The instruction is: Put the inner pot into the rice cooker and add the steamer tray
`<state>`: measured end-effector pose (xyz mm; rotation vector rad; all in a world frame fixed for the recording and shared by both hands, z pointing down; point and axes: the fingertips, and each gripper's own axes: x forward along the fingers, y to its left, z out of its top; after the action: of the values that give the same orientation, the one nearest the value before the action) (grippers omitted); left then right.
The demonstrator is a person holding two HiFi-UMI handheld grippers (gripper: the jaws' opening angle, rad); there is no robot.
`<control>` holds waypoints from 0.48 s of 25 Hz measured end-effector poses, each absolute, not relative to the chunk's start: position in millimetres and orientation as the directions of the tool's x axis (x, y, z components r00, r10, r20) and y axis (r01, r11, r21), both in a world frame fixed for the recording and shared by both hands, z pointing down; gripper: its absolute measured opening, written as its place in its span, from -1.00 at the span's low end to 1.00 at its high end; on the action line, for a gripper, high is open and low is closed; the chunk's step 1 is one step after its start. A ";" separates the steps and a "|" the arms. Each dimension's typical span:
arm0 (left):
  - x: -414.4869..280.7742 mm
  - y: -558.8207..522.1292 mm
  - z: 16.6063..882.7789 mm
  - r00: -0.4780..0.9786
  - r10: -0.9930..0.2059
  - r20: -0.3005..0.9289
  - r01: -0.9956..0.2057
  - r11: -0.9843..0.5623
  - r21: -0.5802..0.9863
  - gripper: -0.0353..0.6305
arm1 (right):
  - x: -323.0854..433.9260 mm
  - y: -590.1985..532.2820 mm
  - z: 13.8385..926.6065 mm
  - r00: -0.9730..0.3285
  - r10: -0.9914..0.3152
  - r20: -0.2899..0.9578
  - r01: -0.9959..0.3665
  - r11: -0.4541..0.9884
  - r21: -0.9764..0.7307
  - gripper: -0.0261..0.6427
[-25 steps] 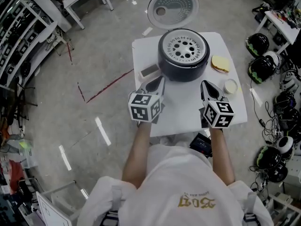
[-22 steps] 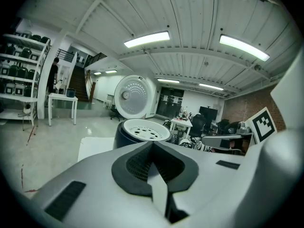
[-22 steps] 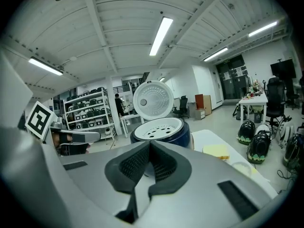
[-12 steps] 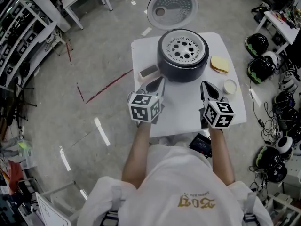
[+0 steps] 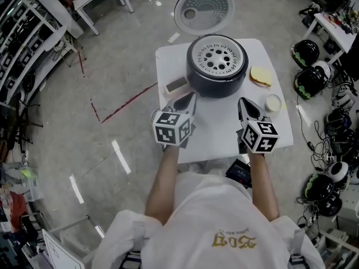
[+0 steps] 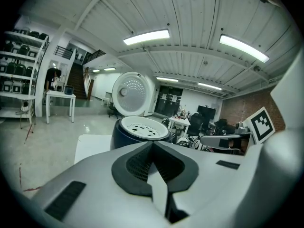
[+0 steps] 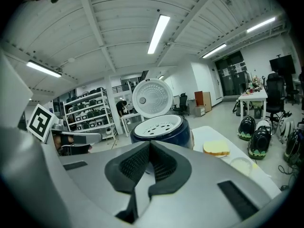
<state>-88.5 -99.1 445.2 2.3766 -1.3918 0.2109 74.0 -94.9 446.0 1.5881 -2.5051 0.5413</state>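
Steamer tray (image 5: 216,56) sits in rice cooker (image 5: 216,86) at 12 o'clock; left gripper (image 5: 189,97) and right gripper (image 5: 243,101), jaws closed and empty, should hang clear (tray looks level, job likely finished).

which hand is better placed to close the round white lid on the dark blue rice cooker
Left, narrowly. The round white lid stands open behind the dark blue rice cooker, offset toward the left gripper. Both it and the right gripper are shut, empty and short of the cooker.

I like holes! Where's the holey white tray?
Head view: the white round steamer tray sits atop the dark blue rice cooker, at the far middle of the white table.
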 end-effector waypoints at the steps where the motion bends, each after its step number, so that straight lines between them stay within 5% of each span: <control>1: -88.2 -99.4 445.3 0.500 -0.807 0.313 -0.864 -0.440 0.246 -0.85 | 74.5 -94.5 446.9 -0.438 -0.849 0.296 -0.895 0.382 -0.231 -0.89; 12: -83.6 -101.5 448.6 0.506 -0.799 0.324 -0.860 -0.442 0.253 -0.85 | 82.1 -94.4 449.1 -0.433 -0.849 0.304 -0.896 0.367 -0.250 -0.89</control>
<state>-83.6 -101.5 448.6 2.3702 -1.3754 0.2193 82.1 -94.4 449.1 1.5993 -2.4934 0.5779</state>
